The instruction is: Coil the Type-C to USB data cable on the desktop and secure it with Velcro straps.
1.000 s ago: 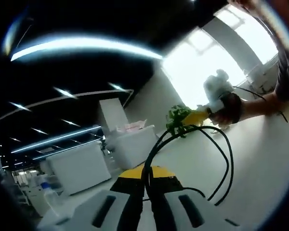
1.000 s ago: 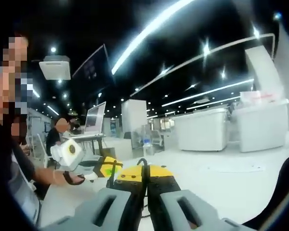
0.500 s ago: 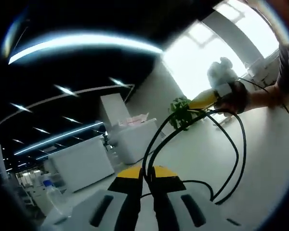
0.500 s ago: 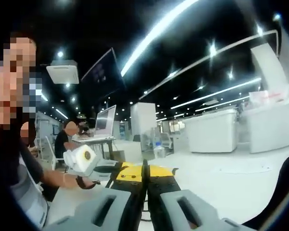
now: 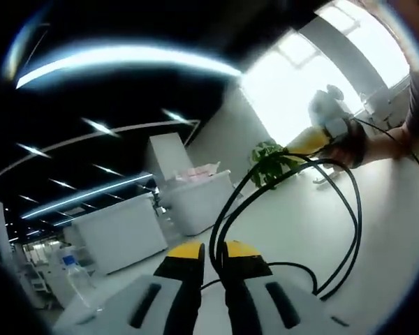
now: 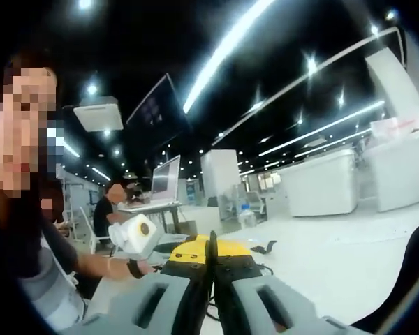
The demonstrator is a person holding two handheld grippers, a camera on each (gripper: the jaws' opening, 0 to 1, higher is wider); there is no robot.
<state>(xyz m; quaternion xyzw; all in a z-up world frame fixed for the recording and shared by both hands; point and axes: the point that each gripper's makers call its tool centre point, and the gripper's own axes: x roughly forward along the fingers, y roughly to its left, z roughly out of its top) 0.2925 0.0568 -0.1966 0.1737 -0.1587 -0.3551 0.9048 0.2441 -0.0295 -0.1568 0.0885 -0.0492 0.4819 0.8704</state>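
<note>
Pinching the cable [image 5: 286, 202] in both — left hand-held gripper [image 5: 211, 252] clamped on it, loops arcing right toward the right hand-held gripper [image 6: 211, 250], also pressed on it — above the desk [image 5: 377, 230]; Velcro strap [image 6: 264, 248] lies just ahead.

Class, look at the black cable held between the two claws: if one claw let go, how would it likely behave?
The black cable arcs in smooth loops between the left claw and the right claw, so it is probably springy, not limp. Being thin, it likely weighs little. Released, the loops would probably spring open.
</note>
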